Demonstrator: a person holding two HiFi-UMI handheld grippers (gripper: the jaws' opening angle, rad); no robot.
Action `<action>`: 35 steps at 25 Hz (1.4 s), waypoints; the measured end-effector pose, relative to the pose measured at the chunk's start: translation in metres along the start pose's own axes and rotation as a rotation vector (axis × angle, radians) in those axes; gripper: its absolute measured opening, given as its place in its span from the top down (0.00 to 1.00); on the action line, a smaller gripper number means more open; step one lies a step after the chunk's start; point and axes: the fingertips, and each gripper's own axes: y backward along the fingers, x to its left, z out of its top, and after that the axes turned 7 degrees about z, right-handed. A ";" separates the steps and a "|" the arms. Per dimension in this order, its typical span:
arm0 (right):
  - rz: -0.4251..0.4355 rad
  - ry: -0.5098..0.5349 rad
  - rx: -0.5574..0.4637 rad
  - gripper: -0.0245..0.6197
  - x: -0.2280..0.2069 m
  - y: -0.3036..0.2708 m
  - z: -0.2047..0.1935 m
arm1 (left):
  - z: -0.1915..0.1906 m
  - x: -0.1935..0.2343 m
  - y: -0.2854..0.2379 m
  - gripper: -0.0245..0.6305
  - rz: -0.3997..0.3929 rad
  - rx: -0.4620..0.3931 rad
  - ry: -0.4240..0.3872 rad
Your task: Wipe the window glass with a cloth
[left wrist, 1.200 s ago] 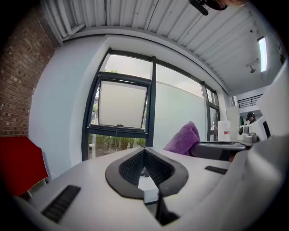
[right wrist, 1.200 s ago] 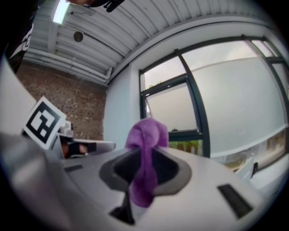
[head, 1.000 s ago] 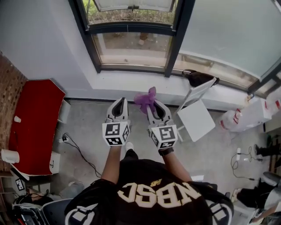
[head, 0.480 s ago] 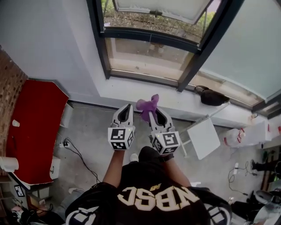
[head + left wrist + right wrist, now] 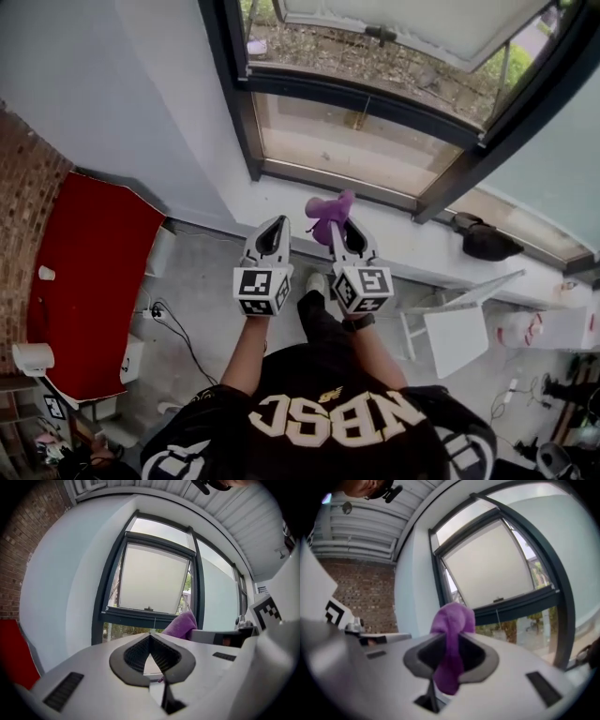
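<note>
— Right gripper (image 5: 449,641)?
— Clamped on cloth (image 5: 452,620) at a bunched fold, with a tuft poking out toward 12 o'clock, near glass (image 5: 492,569) but not touching. Left gripper (image 5: 151,639): at 9 o'clock of the right, pinched together on nothing.
— Handling?
— Likely soft, light and limp, with no risk of breaking. Best held by the bunch, as now, leaving a free pad to press flat.
— Surface? Room?
— Smooth, hard pane in dark frame (image 5: 230,94). Probably scratches under bare jaws, so press with fabric only. Red table (image 5: 89,281) at 9 o'clock, chair (image 5: 459,339) at 4 o'clock.
</note>
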 end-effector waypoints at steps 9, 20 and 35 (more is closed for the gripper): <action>0.017 0.027 -0.084 0.82 -0.085 -0.147 0.052 | 0.048 0.062 -0.158 0.93 0.055 0.000 -0.069; 0.058 0.070 0.064 0.82 -0.096 -0.311 -0.016 | 0.026 0.145 -0.237 0.93 0.017 0.020 -0.098; 0.142 0.083 0.074 0.82 -0.089 -0.548 -0.134 | -0.039 0.239 -0.258 0.93 -0.002 0.180 0.008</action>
